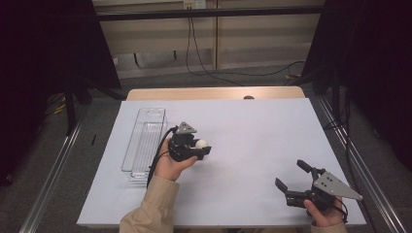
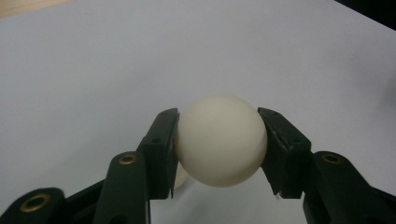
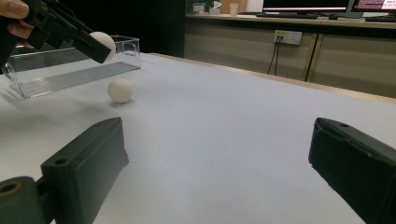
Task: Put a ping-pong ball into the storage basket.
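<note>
Two white balls are seen. One ball [image 2: 219, 140] is clamped between the jaws of the left gripper [image 1: 198, 148], a pad pressed on each side of it; it is held clear of the white table [image 1: 252, 141], as seen in the right gripper view, where it sits at the tip of that gripper [image 3: 95, 44]. The second ball [image 3: 120, 90] lies on the table just below and beside the held one, untouched; a sliver of it is glimpsed under the held ball in the left gripper view. A clear plastic tray [image 1: 145, 141] is noted next to the left gripper, on the left part of the table. The right gripper [image 1: 290, 175] is held well apart near the table's right front corner, jaws spread wide, nothing between them.
</note>
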Demonstrator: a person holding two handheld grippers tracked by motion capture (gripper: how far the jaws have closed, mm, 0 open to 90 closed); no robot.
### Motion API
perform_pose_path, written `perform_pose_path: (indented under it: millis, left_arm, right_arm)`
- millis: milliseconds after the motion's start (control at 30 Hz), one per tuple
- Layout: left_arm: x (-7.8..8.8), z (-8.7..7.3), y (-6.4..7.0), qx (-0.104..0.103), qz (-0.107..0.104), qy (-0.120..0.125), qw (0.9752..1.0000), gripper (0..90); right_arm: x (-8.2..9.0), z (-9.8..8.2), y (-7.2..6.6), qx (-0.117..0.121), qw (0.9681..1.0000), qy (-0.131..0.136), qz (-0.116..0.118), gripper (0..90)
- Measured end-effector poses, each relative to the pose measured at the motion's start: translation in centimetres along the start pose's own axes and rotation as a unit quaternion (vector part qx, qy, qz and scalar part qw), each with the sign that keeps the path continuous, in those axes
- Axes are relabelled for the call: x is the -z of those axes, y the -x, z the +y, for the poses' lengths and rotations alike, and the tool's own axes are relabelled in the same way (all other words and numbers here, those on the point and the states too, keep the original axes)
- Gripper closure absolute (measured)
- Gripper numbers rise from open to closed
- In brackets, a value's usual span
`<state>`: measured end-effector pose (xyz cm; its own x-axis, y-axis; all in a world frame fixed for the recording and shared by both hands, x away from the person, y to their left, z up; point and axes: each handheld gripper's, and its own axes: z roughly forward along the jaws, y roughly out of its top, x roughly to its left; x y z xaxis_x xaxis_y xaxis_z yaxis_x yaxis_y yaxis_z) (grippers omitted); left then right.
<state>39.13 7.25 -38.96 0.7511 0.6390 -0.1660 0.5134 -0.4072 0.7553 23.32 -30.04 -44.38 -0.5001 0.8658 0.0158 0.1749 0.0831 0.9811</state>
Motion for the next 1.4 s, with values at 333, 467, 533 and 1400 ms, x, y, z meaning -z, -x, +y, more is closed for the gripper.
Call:
perform_pose_path:
  millis: [333, 467, 533, 1400]
  left_arm:
    - [0.3, -0.1, -0.4, 0.003, 0.003, 0.001, 1.0, 51.0]
    - [0.5, -0.1, -0.7, 0.001, 0.009, 0.001, 1.0, 51.0]
    - [0.7, -0.1, -0.8, 0.005, 0.011, 0.003, 0.9999, 51.0]
    - [1.7, -0.2, -1.8, 0.011, 0.03, 0.009, 0.9995, 51.0]
  right_arm:
    - [0.0, 0.0, 0.0, 0.0, 1.0, 0.0, 0.0, 3.4]
    - [0.0, 0.0, 0.0, 0.0, 1.0, 0.0, 0.001, 3.4]
    - [0.0, 0.0, 0.0, 0.0, 1.0, 0.0, 0.001, 3.4]
    - [0.0, 0.0, 0.0, 0.001, 1.0, 0.0, 0.0, 3.4]
